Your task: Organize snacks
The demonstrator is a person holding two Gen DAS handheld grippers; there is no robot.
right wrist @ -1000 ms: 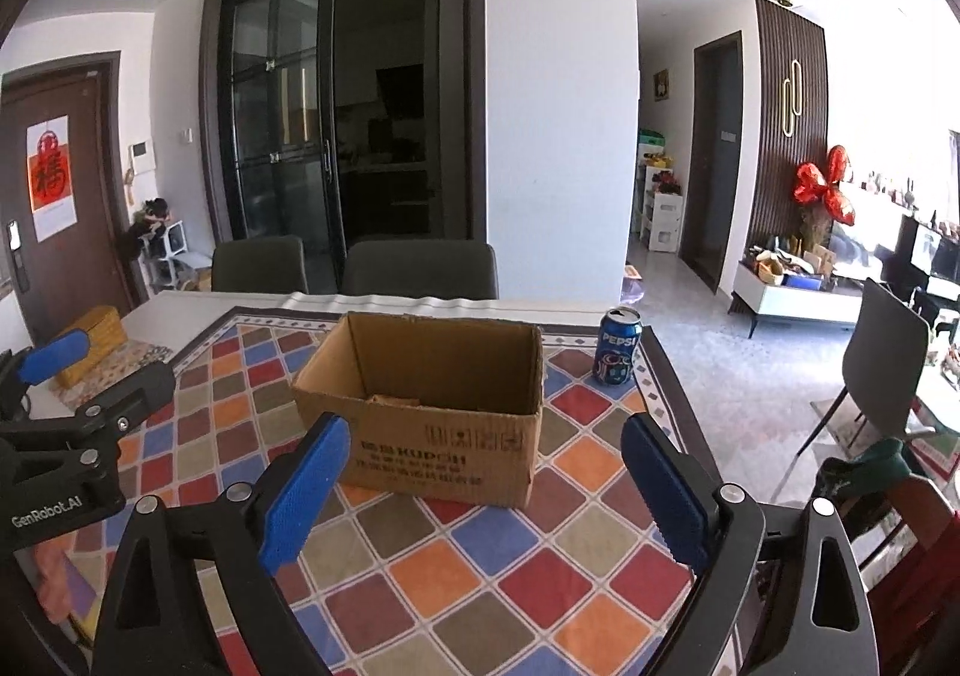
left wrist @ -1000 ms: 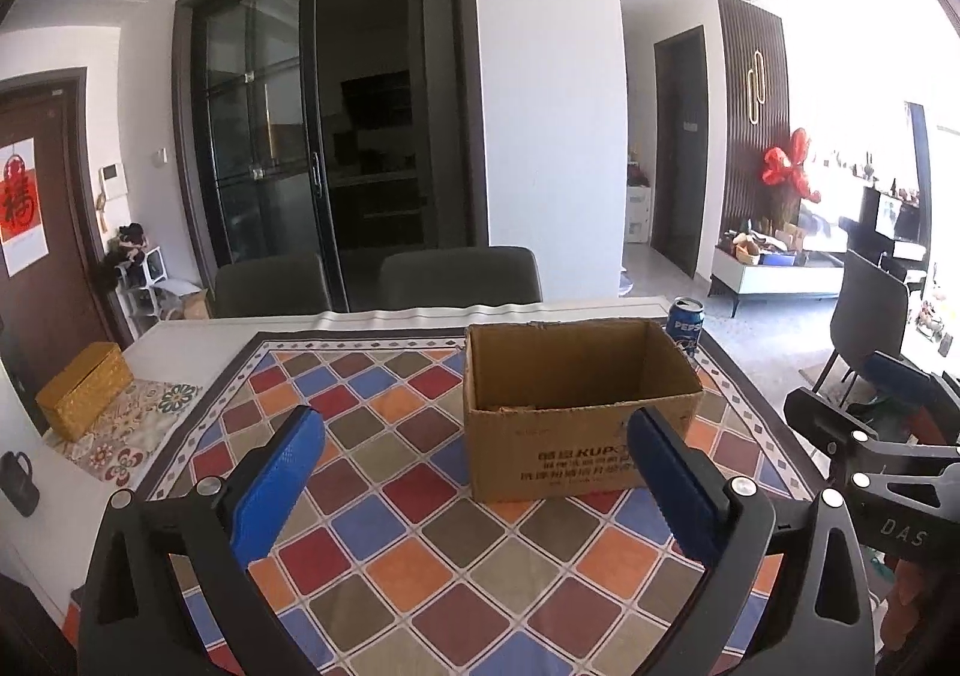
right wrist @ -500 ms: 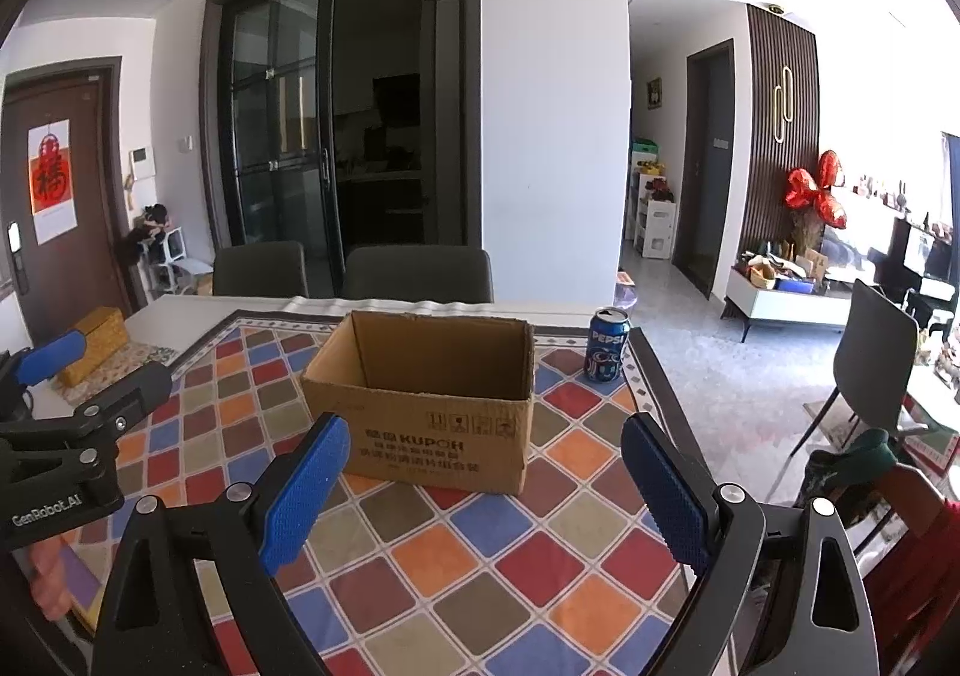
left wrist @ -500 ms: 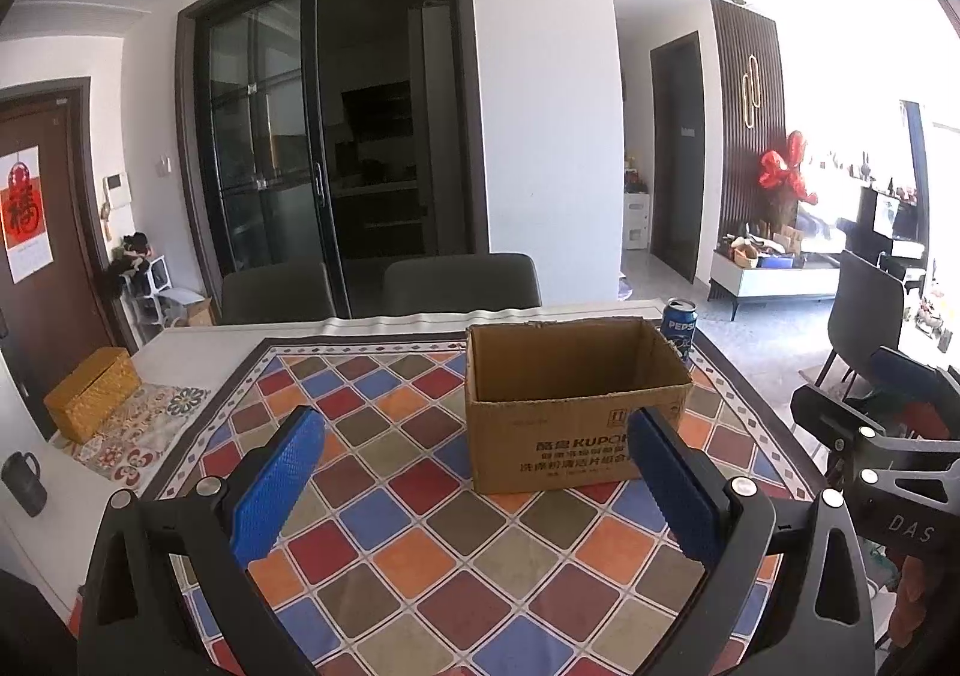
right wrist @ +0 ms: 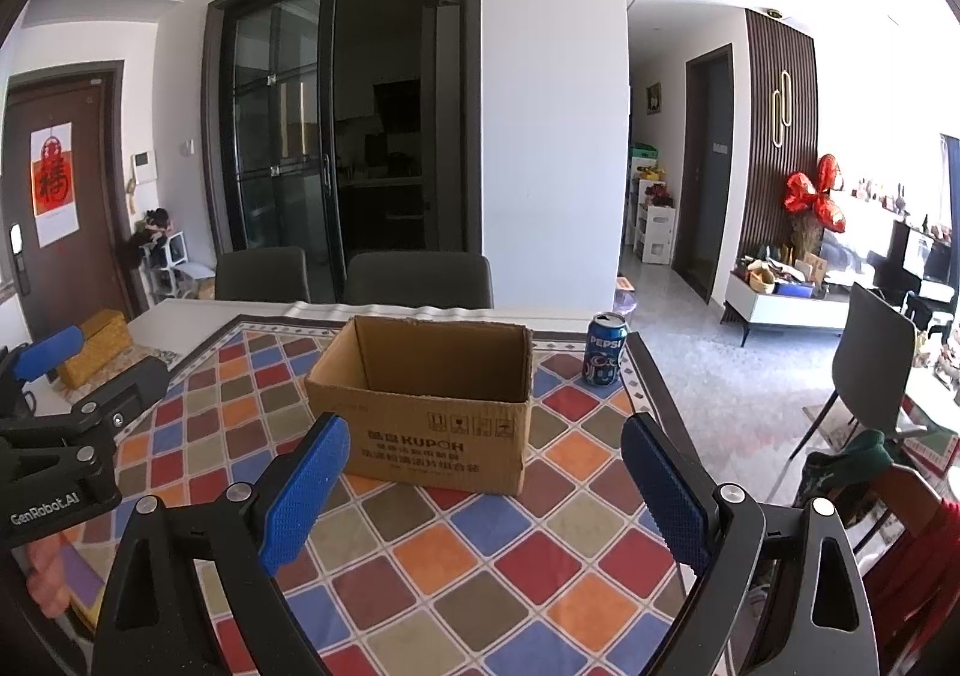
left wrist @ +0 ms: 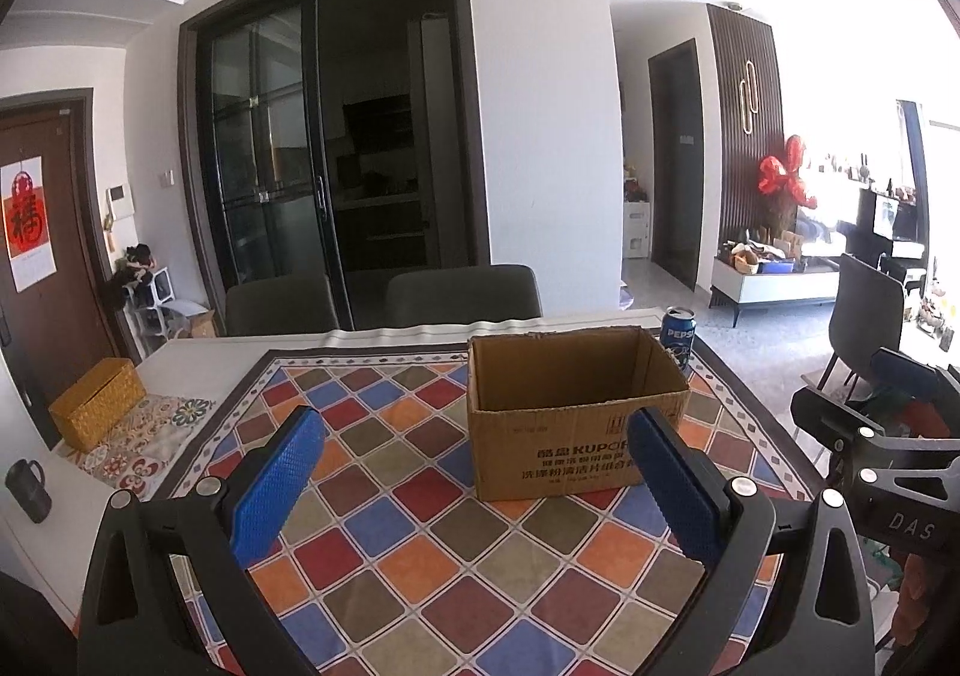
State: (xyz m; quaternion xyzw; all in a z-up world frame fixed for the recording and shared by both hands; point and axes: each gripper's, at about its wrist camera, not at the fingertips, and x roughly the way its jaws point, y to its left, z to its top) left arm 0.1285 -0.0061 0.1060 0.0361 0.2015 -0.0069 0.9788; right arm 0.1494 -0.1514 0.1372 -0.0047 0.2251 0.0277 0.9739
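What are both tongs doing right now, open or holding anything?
Left tongs: open, holding nothing, above the tablecloth short of the cardboard box.
Right tongs: open, holding nothing, facing the same box.

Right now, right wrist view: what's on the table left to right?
Left gripper at the frame edge → yellow woven box → cardboard box → Pepsi can, all on the checkered tablecloth.
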